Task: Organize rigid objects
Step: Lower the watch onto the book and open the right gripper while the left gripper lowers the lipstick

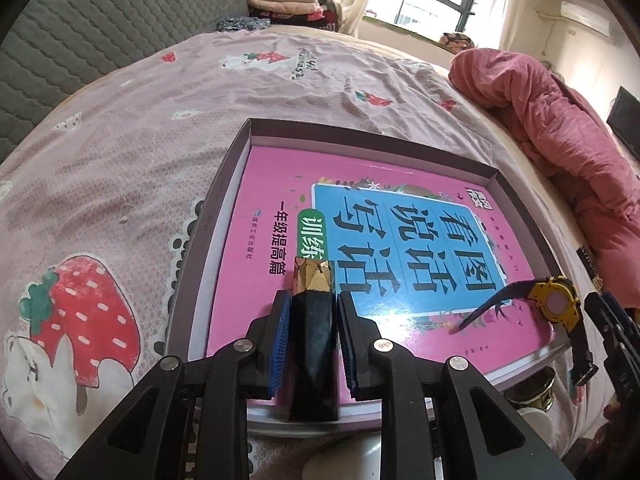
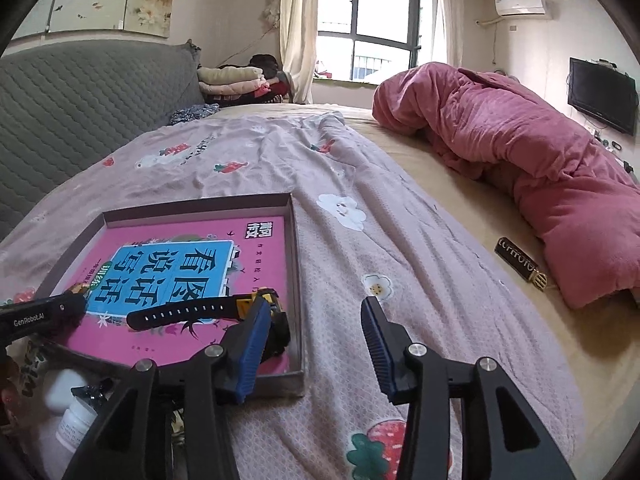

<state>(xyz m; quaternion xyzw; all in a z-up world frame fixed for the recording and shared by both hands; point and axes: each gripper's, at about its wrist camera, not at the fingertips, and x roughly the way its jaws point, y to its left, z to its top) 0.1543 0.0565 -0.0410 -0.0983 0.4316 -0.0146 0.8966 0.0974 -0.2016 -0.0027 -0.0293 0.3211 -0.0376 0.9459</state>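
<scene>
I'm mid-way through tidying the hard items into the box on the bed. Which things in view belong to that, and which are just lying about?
Part of the job:
- shallow box holding the pink book
- watch on the book
- black and gold tube in the left hand-held gripper
- black bar on the sheet
- right hand-held gripper, open, empty

Lying about:
- pink quilt
- folded clothes
- television

Home bedroom: bed, quilt, wall TV, AC.

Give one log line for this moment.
left gripper: shut on black tube | right gripper: open, empty | watch: on book in box
</scene>
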